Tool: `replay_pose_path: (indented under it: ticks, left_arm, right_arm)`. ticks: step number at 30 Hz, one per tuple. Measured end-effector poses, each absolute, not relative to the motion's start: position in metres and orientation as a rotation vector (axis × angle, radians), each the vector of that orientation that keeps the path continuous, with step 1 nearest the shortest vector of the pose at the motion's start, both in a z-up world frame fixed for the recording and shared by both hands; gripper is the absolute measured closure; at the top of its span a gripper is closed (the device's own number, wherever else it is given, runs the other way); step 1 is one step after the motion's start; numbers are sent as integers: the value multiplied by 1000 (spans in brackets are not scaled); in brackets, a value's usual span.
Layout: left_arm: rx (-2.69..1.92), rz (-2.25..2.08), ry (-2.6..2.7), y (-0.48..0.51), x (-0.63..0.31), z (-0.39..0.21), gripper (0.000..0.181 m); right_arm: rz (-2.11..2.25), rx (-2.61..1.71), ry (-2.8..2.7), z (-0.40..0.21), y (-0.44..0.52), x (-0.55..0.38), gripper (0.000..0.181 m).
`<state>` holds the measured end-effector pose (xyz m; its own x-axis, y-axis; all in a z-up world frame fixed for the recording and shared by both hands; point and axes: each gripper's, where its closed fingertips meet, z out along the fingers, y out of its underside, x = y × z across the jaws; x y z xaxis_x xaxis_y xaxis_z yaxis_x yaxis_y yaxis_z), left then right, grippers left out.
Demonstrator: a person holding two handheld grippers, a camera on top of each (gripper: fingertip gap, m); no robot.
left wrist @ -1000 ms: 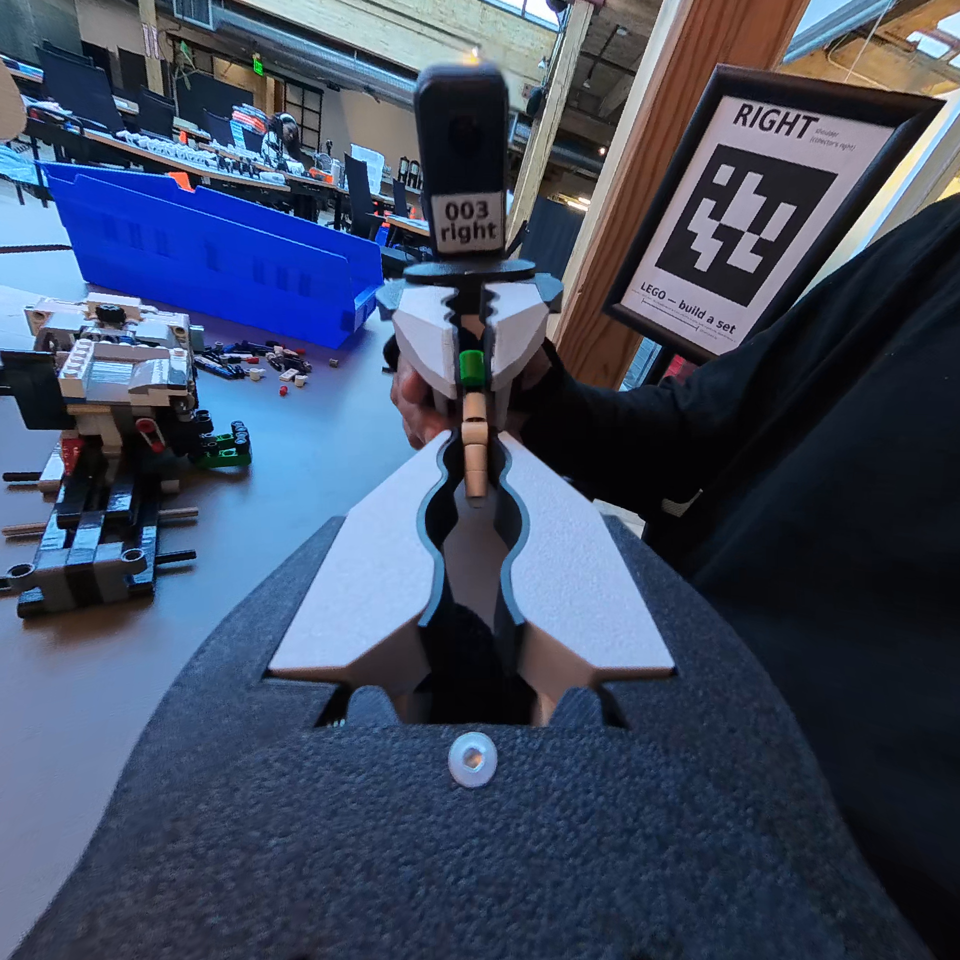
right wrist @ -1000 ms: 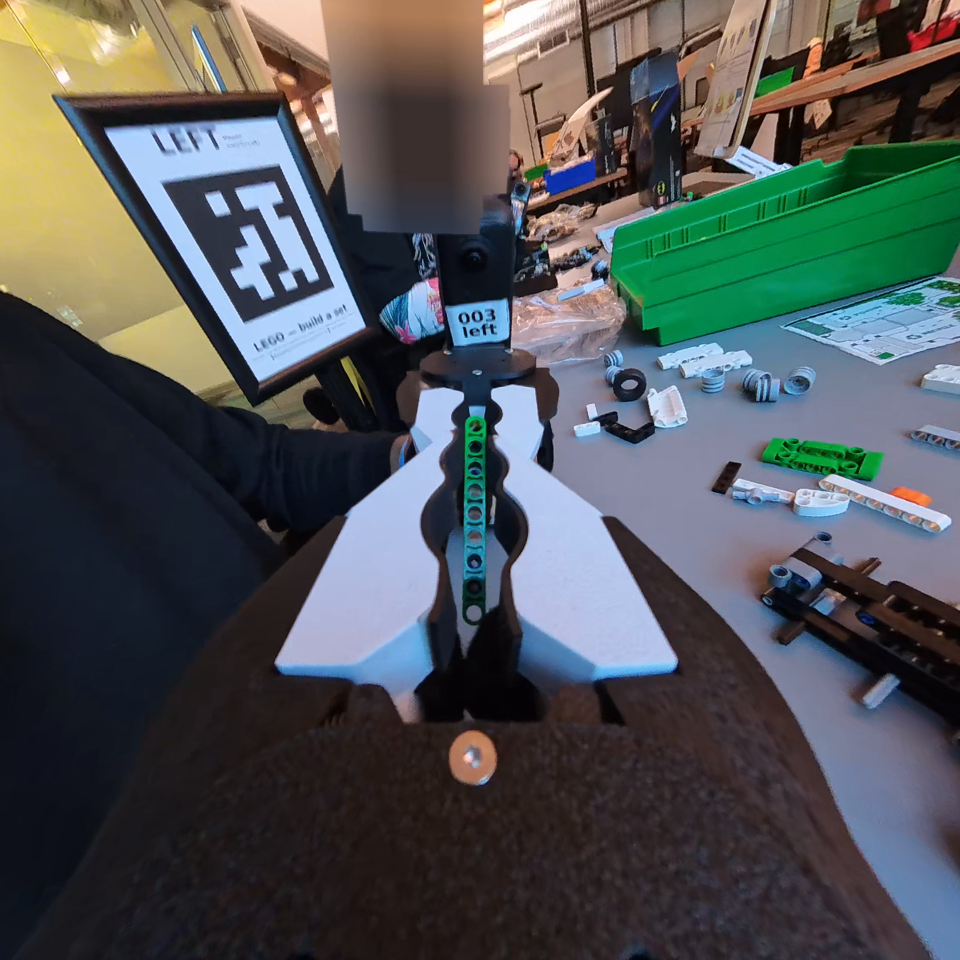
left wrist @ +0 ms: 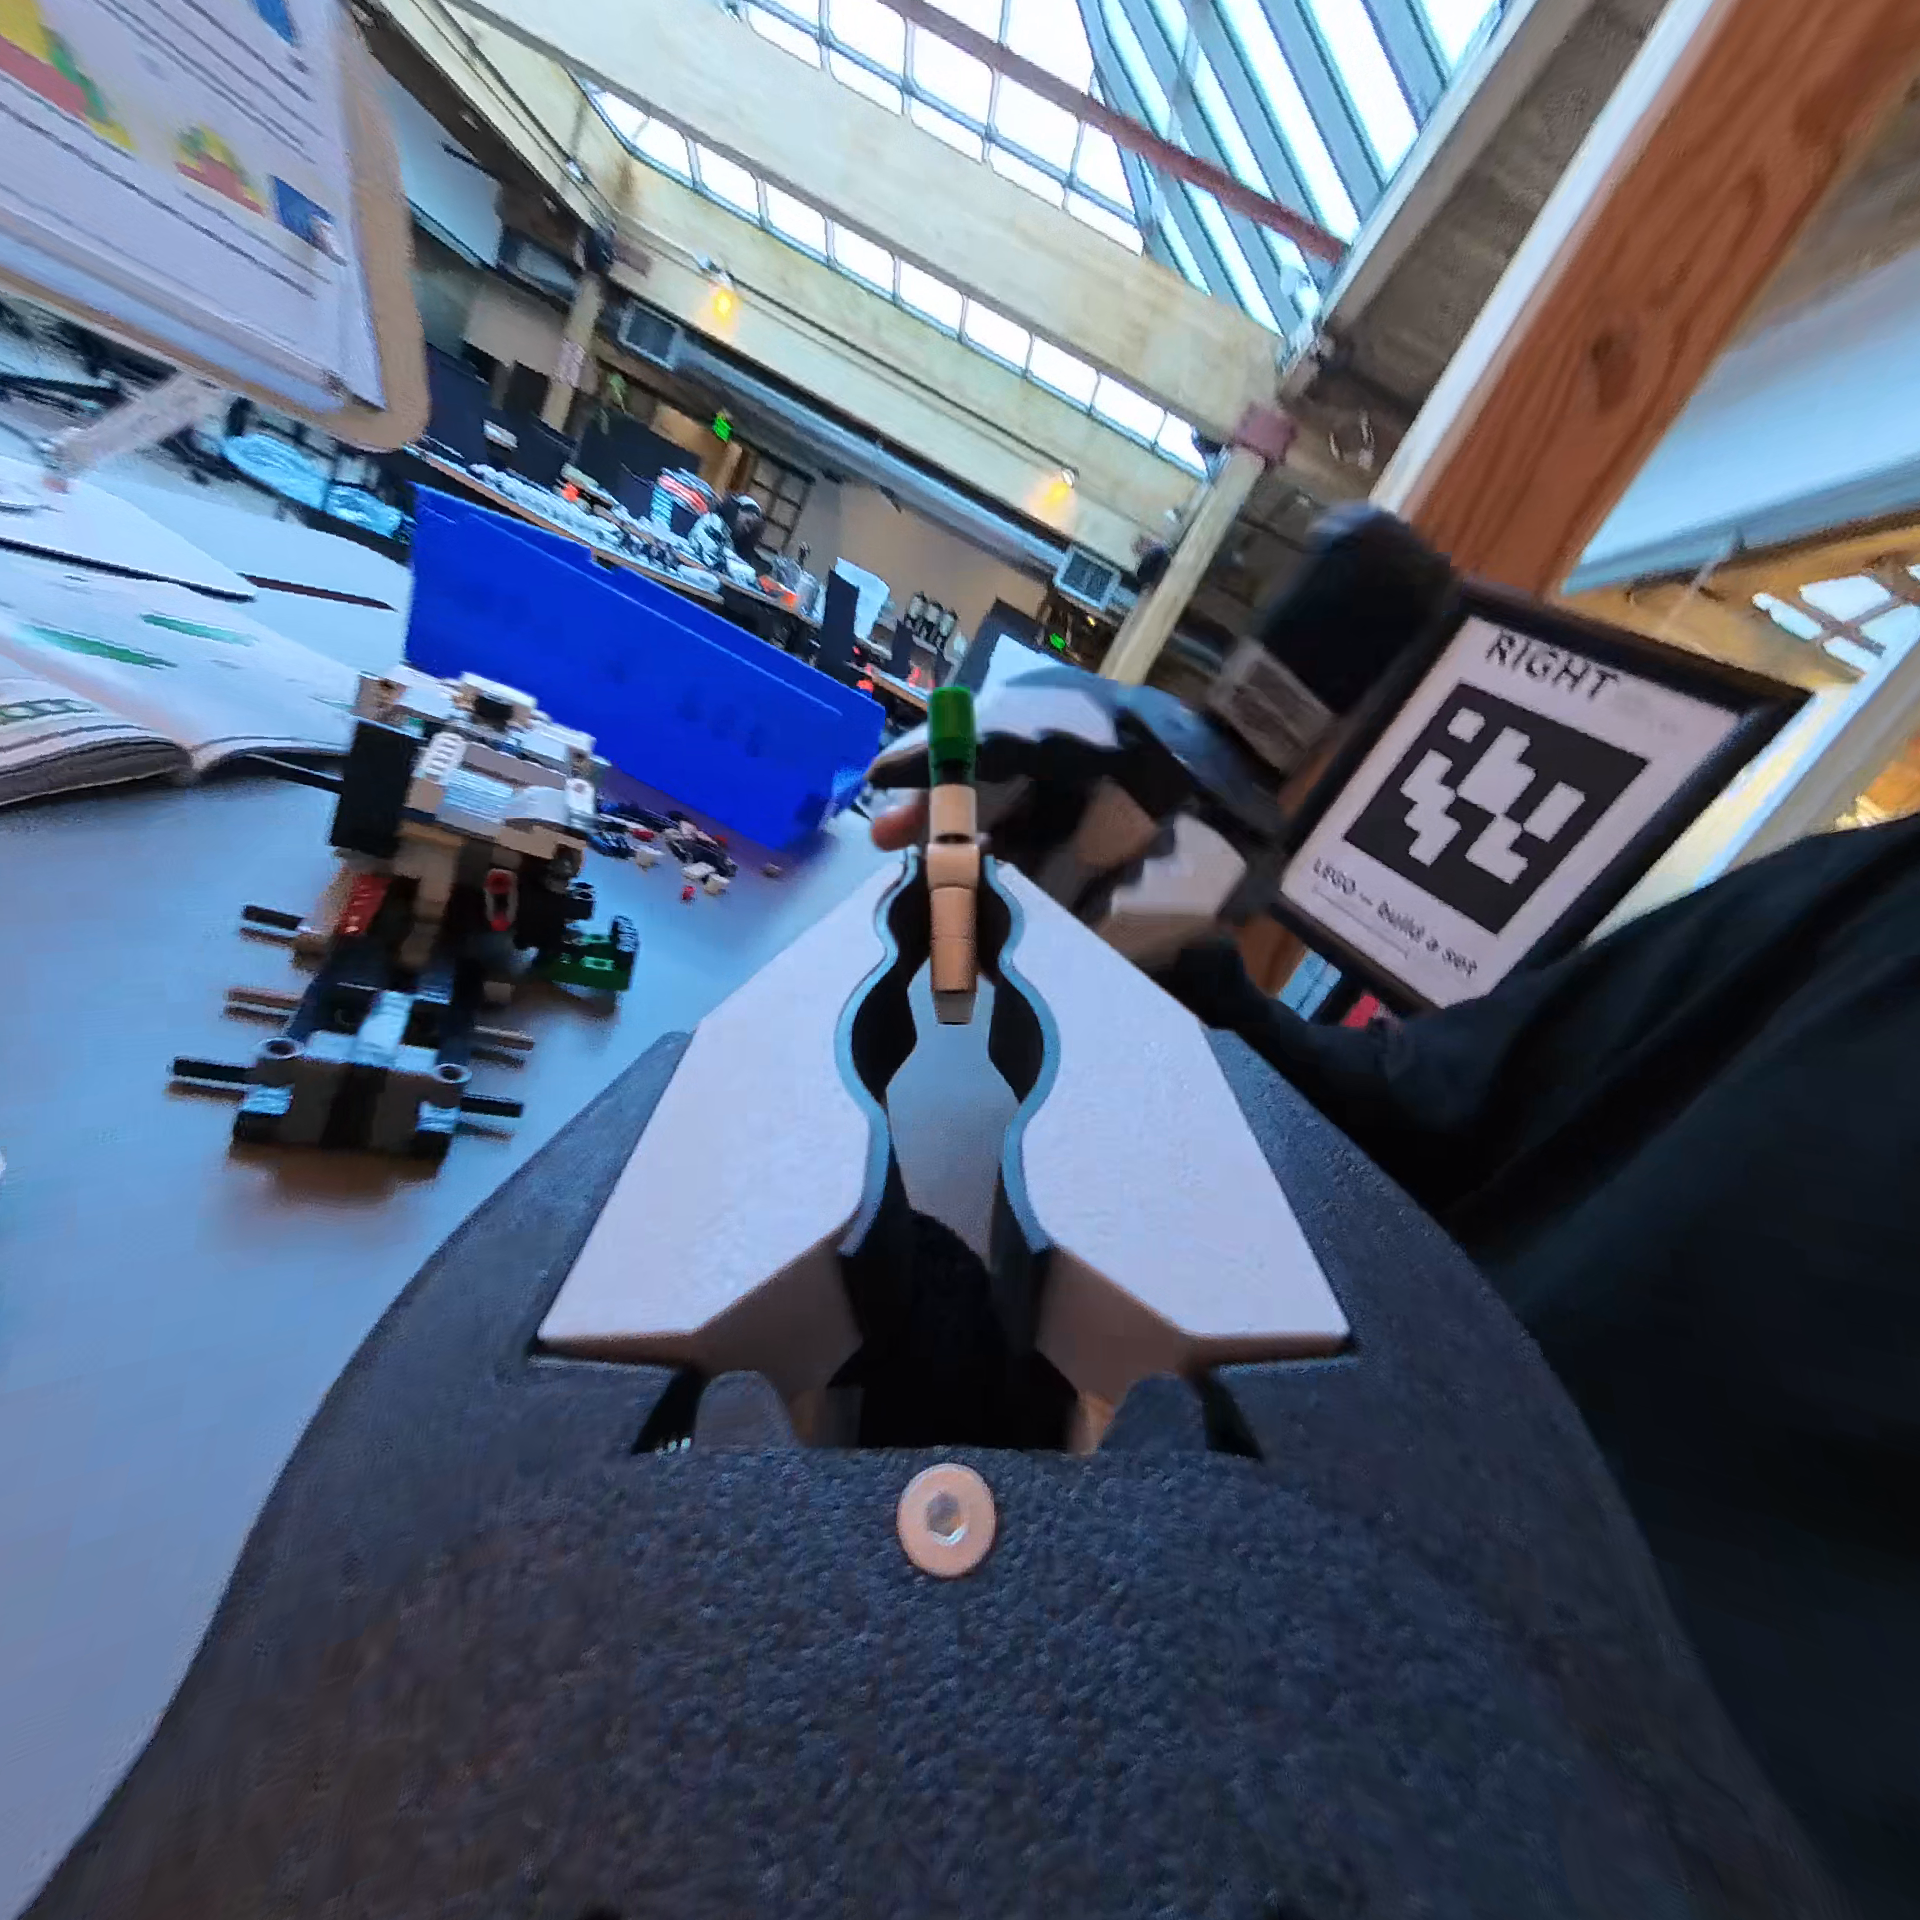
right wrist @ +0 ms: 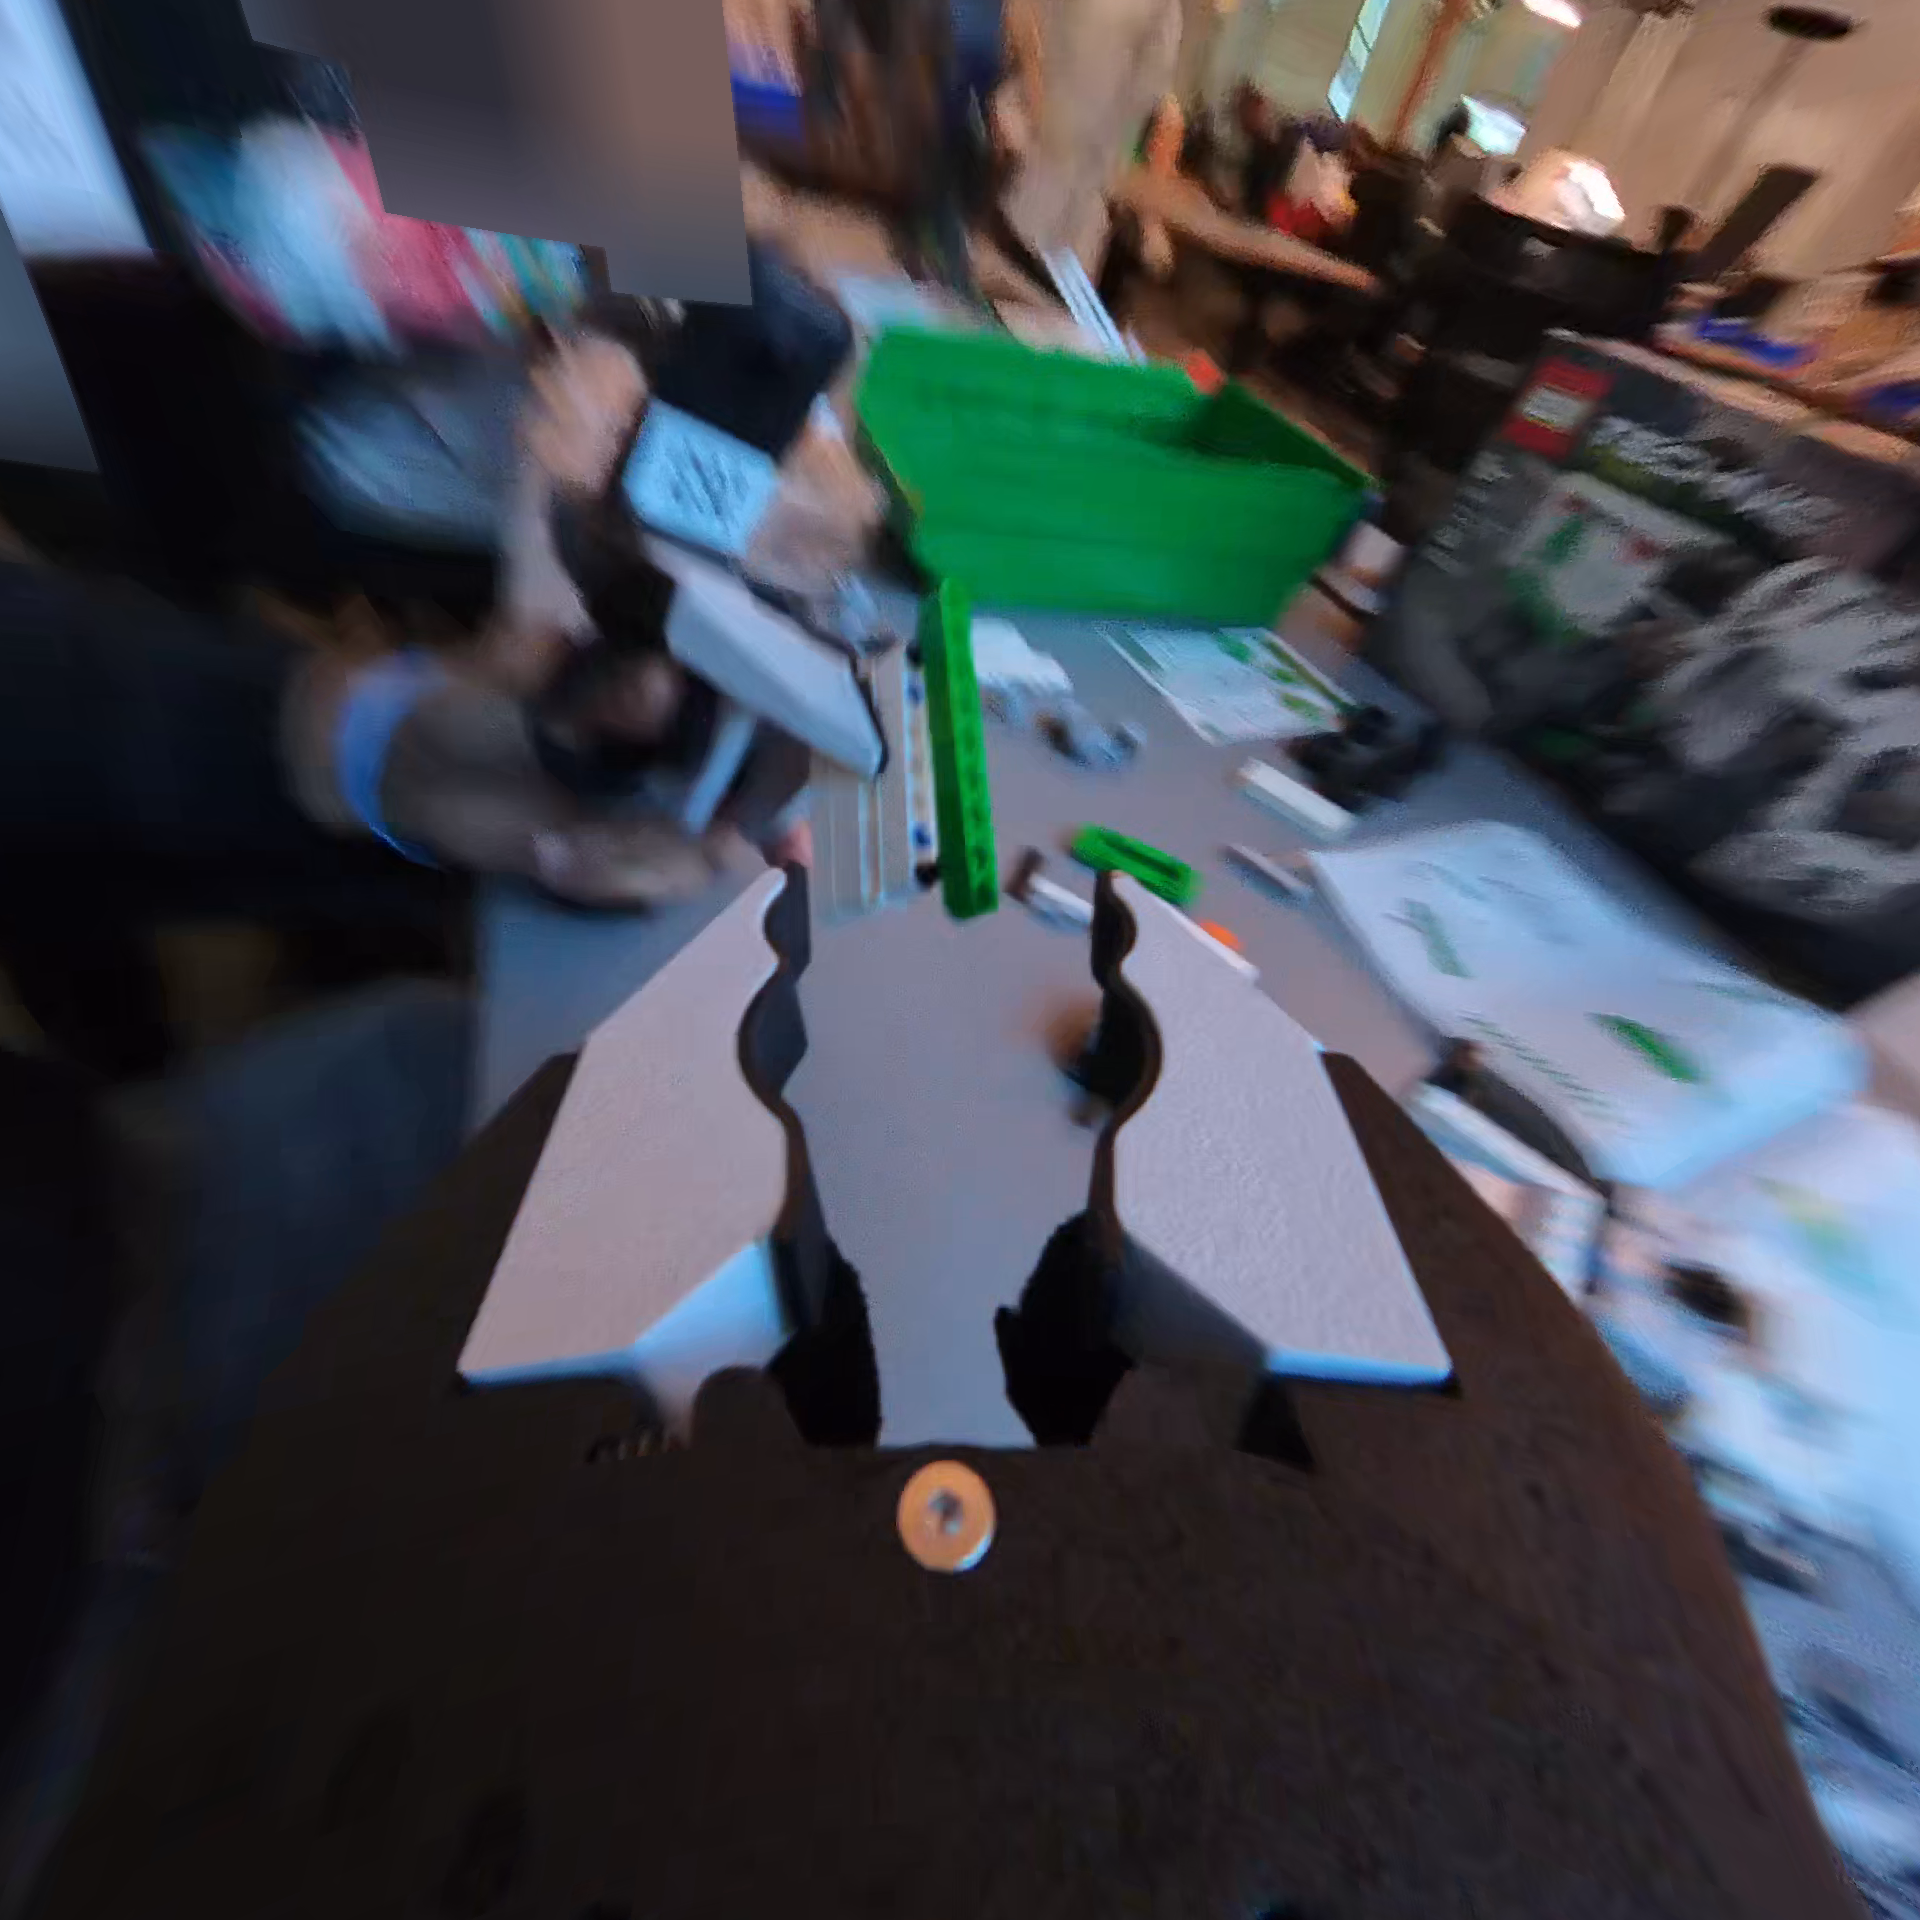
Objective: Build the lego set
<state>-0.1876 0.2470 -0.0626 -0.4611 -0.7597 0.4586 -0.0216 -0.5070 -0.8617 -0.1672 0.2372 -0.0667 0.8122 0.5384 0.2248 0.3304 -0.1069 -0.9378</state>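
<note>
1. Left gripper [left wrist: 951, 935]: white fingers closed on a tan pin assembly [left wrist: 951, 914] topped by a green beam [left wrist: 952, 717], seen end-on in the left wrist view; the piece stands up past the fingertips.
2. Right gripper [right wrist: 945, 904]: jaws spread wide, nothing between them, grey table [right wrist: 935, 1091] showing through the gap. In the left wrist view it appears farther off [left wrist: 1101, 790], tilted, with a label on its black stem.
3. Green beam, right wrist view [right wrist: 961, 758]: long, with holes, hanging just beyond the right gripper's fingertips and apart from them, held at the far left gripper [right wrist: 769, 665] alongside pale parts. This view is heavily motion-blurred.
4. Partly built lego model [left wrist: 436, 894]: black, grey and white, on the table to the left of the left gripper, well apart; shown only in the left wrist view.
5. Loose small parts [left wrist: 675, 842]: scattered just behind the model, in front of a blue bin [left wrist: 644, 665].
6. Framed marker sign [left wrist: 1496, 821]: black-and-white pattern with printed lines, right of the grippers, before a wooden post [left wrist: 1662, 260].
7. Open instruction booklet [left wrist: 94, 717]: at far left on the table.
8. Green bin [right wrist: 1091, 499], printed sheets [right wrist: 1538, 997] and a small green part [right wrist: 1138, 868]: only in the right wrist view, detail lost to blur.
</note>
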Motion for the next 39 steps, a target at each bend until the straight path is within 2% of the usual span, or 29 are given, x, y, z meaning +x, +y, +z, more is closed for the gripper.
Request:
replay_pose_path:
  ticks: [2, 5, 10, 18, 20, 30, 35, 39]
  left_arm:
    - [-1260, -2009, 1126, 253, -187, -63, 175]
    - [-1273, -1978, 1129, 253, -185, -64, 175]
    - [-1293, -1983, 1094, 248, -183, -64, 175]
    - [-1267, -1973, 1088, 245, -184, -62, 175]
    - [-1272, -1970, 1074, 246, -184, -62, 175]
    - [-1326, -1961, 1054, 251, -180, -66, 175]
    - [-1324, -1961, 1096, 246, -179, -67, 175]
    - [-1305, -1941, 1198, 230, -178, -70, 175]
  right_arm:
    - [-184, -1768, -796, -77, 243, -166, 114]
    - [-559, -1760, -845, -80, 255, -165, 114]
    - [-651, -1800, -857, -91, 264, -166, 127]
    - [-679, -1791, -854, -89, 265, -164, 131]
    - [-681, -1784, -856, -90, 265, -165, 138]
    - [-749, -1779, -861, -92, 268, -163, 136]
    - [-797, -1723, -894, -84, 272, -179, 125]
    - [-864, -1708, -937, -85, 275, -180, 131]
